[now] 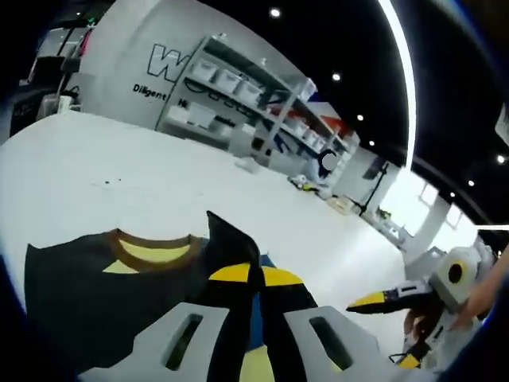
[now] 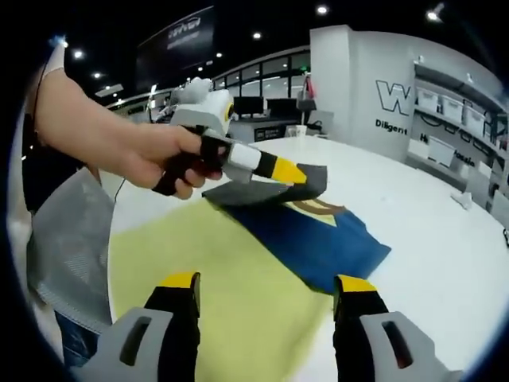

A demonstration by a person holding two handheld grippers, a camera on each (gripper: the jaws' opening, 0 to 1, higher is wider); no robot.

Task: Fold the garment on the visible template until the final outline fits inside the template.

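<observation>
A dark navy garment (image 2: 326, 235) with a brown and yellow collar (image 1: 151, 251) lies partly on a pale yellow template sheet (image 2: 231, 306) on a white table (image 1: 95, 167). My left gripper (image 1: 248, 275) is shut on a fold of the garment, pulling it up into a peak. In the right gripper view a hand holds the left gripper (image 2: 290, 173), which carries a dark grey flap over the garment's collar end. My right gripper (image 2: 268, 283) stands open above the template's near part, its jaws wide apart with nothing between them. In the left gripper view the right gripper (image 1: 374, 301) hovers off to the right.
A person's arm (image 2: 95, 135) and body stand at the table's left side in the right gripper view. Shelves with white bins (image 1: 231, 83) line the far wall. Bare white table (image 2: 445, 239) stretches beyond the garment.
</observation>
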